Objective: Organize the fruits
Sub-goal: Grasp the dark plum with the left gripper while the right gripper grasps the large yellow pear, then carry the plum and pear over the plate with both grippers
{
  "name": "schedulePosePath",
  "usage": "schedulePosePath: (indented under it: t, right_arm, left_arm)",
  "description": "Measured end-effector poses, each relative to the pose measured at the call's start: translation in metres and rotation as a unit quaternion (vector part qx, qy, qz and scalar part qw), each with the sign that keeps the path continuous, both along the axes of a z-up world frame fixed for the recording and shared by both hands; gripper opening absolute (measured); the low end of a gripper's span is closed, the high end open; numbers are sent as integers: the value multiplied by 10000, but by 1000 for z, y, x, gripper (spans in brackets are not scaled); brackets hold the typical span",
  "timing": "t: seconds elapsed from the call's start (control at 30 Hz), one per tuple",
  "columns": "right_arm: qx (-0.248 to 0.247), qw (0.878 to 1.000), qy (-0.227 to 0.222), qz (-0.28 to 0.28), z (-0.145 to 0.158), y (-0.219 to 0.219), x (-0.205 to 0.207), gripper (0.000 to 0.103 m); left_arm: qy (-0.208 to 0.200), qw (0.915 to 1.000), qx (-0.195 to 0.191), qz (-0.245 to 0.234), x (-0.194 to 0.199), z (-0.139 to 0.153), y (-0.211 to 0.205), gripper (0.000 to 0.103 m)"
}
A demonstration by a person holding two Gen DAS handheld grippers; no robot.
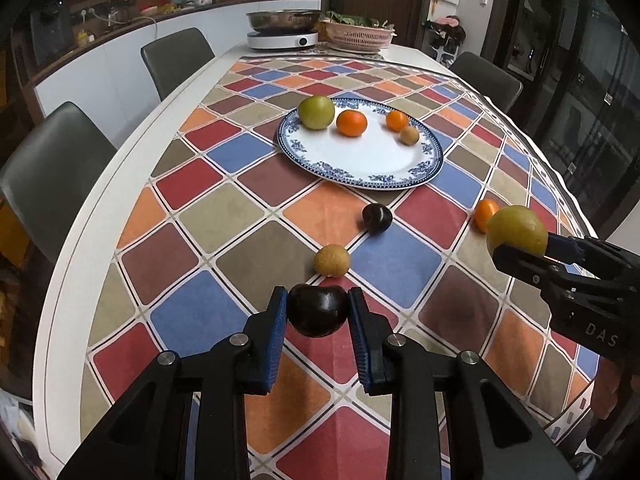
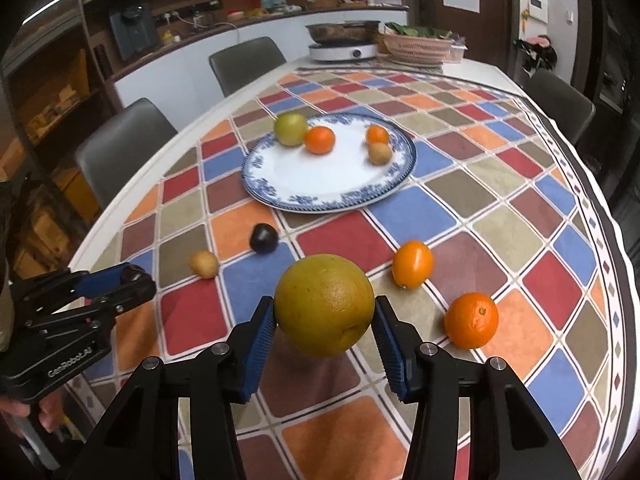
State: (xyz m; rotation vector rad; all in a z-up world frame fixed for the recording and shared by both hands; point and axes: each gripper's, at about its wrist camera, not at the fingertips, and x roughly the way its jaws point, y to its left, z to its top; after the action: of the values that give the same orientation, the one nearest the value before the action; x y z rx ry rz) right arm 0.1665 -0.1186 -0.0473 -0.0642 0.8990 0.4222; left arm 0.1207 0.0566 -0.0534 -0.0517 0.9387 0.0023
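Note:
My left gripper (image 1: 318, 306) is shut on a dark plum (image 1: 318, 311), held above the tablecloth. My right gripper (image 2: 325, 312) is shut on a yellow-green citrus (image 2: 325, 305), also lifted; it shows at the right of the left wrist view (image 1: 517, 231). A blue-rimmed white plate (image 1: 360, 160) (image 2: 312, 176) holds a green apple (image 1: 316, 112), two oranges (image 1: 351, 123) (image 1: 397, 120) and a small tan fruit (image 1: 409, 135). Loose on the cloth lie a second dark plum (image 1: 377, 218), a tan fruit (image 1: 331, 261), an oval orange fruit (image 2: 413, 264) and an orange (image 2: 471, 321).
The table (image 1: 132, 152) has a checkered cloth. An induction cooker with a steel pan (image 1: 282, 28) and a pink basket of greens (image 1: 358, 34) stand at the far end. Grey chairs (image 1: 48, 168) line the left side, another stands at the far right (image 2: 560, 104).

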Motion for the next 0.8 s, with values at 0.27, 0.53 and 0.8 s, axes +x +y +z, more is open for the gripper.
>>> schedulePosePath:
  t: [0.27,0.53,0.8]
  right_arm:
    - [99,9997,-150,140,15,2,-7,50]
    - [213,9989,-332,269,35,3,-11,50]
    - [376,9980,-379,345,56,6,10,50]
  left_arm:
    - [-119,9999,29,-59,-3,10,-3,30]
    - [-381,9991,-36,-195,3,31,-6,30]
    - [-637,9972,-64,-391,32,56,-7,30]
